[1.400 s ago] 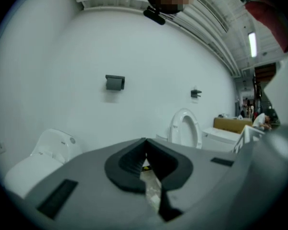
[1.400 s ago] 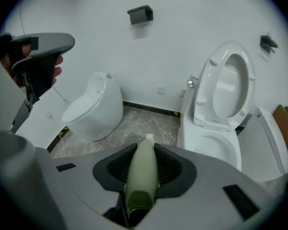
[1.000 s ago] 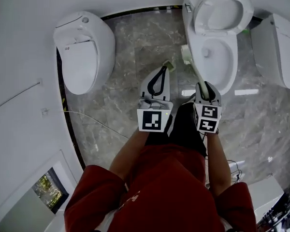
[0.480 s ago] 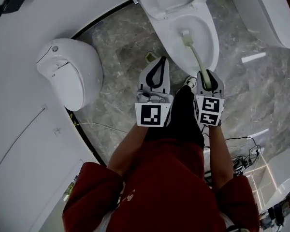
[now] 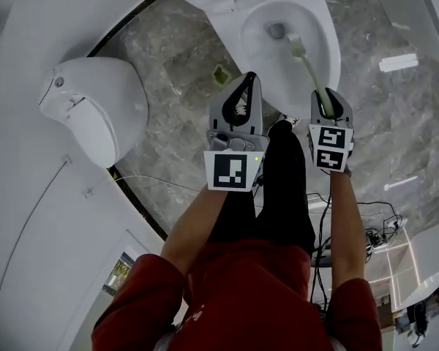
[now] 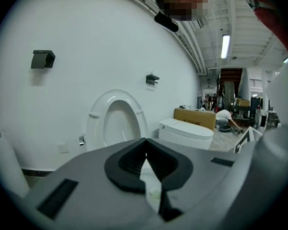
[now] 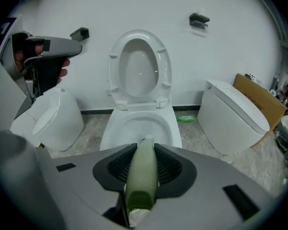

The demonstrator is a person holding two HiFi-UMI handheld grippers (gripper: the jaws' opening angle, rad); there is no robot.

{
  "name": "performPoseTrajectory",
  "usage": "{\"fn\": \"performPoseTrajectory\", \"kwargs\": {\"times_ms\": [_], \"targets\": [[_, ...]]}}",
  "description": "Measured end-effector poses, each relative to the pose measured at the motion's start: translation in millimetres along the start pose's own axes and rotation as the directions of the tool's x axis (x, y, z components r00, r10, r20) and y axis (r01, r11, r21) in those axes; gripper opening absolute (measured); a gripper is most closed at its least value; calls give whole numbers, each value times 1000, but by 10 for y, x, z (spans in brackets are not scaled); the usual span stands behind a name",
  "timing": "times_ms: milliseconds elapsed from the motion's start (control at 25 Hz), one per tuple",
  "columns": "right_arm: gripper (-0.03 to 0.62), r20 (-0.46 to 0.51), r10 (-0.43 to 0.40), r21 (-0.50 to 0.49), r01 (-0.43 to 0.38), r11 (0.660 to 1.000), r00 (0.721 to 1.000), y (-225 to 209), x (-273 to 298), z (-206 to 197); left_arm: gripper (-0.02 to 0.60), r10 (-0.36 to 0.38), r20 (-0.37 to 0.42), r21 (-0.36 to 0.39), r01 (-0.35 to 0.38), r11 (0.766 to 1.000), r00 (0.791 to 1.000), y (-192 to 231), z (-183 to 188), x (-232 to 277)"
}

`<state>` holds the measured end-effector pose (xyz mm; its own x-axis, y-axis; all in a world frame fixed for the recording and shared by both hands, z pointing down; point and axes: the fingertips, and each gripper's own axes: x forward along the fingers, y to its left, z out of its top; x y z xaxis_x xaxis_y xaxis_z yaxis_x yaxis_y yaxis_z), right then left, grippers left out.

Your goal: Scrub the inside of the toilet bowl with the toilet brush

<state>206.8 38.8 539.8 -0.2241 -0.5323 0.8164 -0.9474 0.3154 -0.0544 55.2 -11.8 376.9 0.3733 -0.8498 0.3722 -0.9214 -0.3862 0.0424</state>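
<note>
The right tool (image 5: 324,95) is clamped on the pale green handle of the toilet brush (image 5: 311,72). In the right gripper view the handle lies lengthwise in the channel between the two dark pads, which press on it from both sides. From the tool the handle runs toward the top of the head view, and the brush head (image 5: 296,47) sits over the inside of the toilet bowl (image 5: 262,57), just beside the dark drain opening (image 5: 276,29). Whether the bristles touch the porcelain cannot be told.

The left tool (image 5: 249,79) is at centre frame, beside the bowl's near-left rim and above the grey marble floor (image 5: 183,57). Its jaws are closed tip to tip with nothing between them, as the left gripper view shows.

The toilet's seat (image 7: 139,71) is raised against the white curved wall (image 7: 240,42), at the upper centre of the right gripper view. A second toilet (image 5: 95,108) with its lid down stands at the left of the head view, and a third closed one (image 7: 235,114) at the right of the right gripper view. Between that one and the open toilet a small green bottle (image 7: 186,119) lies on the floor. Behind it a cardboard box (image 7: 259,97) leans. Cables (image 5: 373,232) trail at the lower right of the head view.
</note>
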Motion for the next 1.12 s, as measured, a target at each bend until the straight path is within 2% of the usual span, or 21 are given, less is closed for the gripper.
{"fn": "performPoseTrajectory", "kwargs": {"times_ms": [120,200,360,440,520,640,760,840,920,1000,1120], "targets": [[106,-23,3,-47,-4,999,1000,-40,346,-180,0,-13,-13,-12,13,1000,1000,69,-343,186],[106,-33,24,-125,-28,992,999,-74,574,-239,0,-36,-34,-5,36,999,999,96,-596,330],[107,-31,60,-286,-66,956,998,-109,849,-204,0,-91,-97,-7,91,996,991,115,-1023,531],[106,-35,69,-319,-77,945,997,-53,911,-206,0,-95,-109,-12,95,995,989,172,-1108,573],[106,-51,77,-312,-89,946,996,33,938,-281,0,-92,-101,-13,91,996,991,231,-1119,601],[106,-97,79,-219,-98,971,992,201,960,-467,0,-86,-91,-19,85,996,992,311,-1122,640],[107,-106,82,16,-81,997,991,389,904,-566,0,-89,-95,-21,88,996,991,370,-1143,652],[107,-72,97,183,-83,980,993,516,813,-514,0,-92,-99,-22,91,996,991,398,-1168,650],[106,-38,121,294,-104,950,992,662,750,-463,0,-91,-106,-27,89,996,990,430,-1197,639],[107,-46,129,309,-109,945,991,777,750,-522,0,-91,-111,-26,88,996,990,455,-1215,628],[106,-116,93,244,-62,968,989,699,814,-746,0,-93,-115,-29,90,995,989,460,-1229,622]]}}
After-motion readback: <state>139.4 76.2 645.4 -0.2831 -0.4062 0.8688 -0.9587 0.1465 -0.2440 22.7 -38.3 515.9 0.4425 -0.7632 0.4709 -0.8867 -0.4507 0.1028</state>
